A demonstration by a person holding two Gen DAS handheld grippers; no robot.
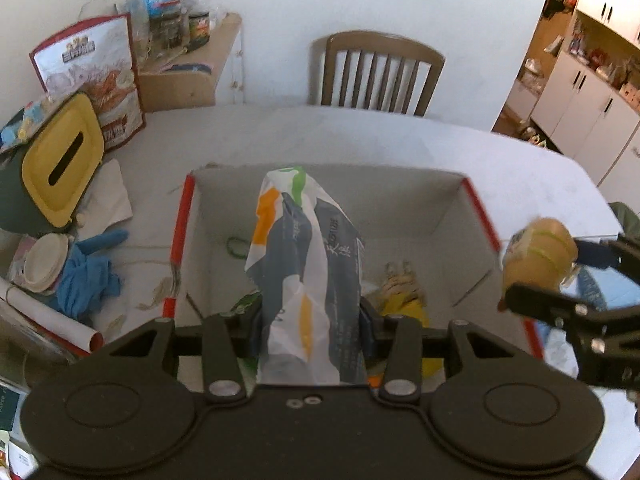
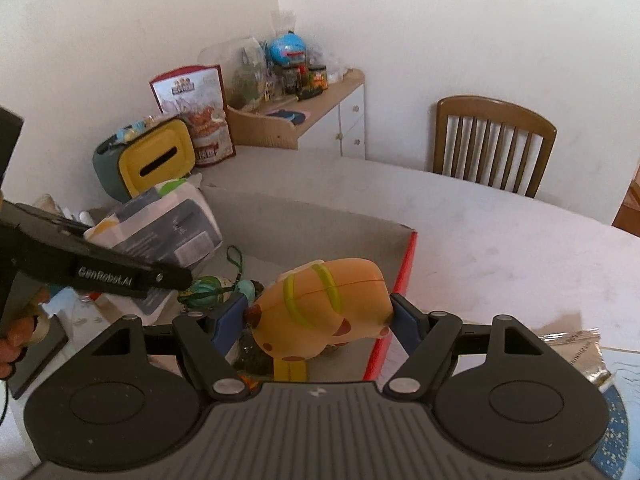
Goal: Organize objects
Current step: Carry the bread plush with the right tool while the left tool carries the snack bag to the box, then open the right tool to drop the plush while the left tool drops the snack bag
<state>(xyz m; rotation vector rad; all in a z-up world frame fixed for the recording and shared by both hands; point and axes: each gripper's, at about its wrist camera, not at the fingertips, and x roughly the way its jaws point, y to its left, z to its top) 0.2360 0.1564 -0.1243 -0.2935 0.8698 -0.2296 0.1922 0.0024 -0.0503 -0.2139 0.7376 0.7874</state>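
The left tool [image 1: 310,320] is held level, pointing forward, with its two fingers closed against the sides of a soft packet [image 1: 308,264]. The right tool [image 2: 316,318] is held just to its right, angled inward, with both blue pads [image 2: 404,320] pressed on an orange toy [image 2: 320,312]. Fingers of a hand [image 2: 14,340] are seen wrapped around the left tool's grip.

My left wrist camera looks down, close, into the red-edged cardboard box [image 1: 400,216]; my right wrist view faces it from its right side, sharing the brown slatted wooden chair [image 2: 494,144].
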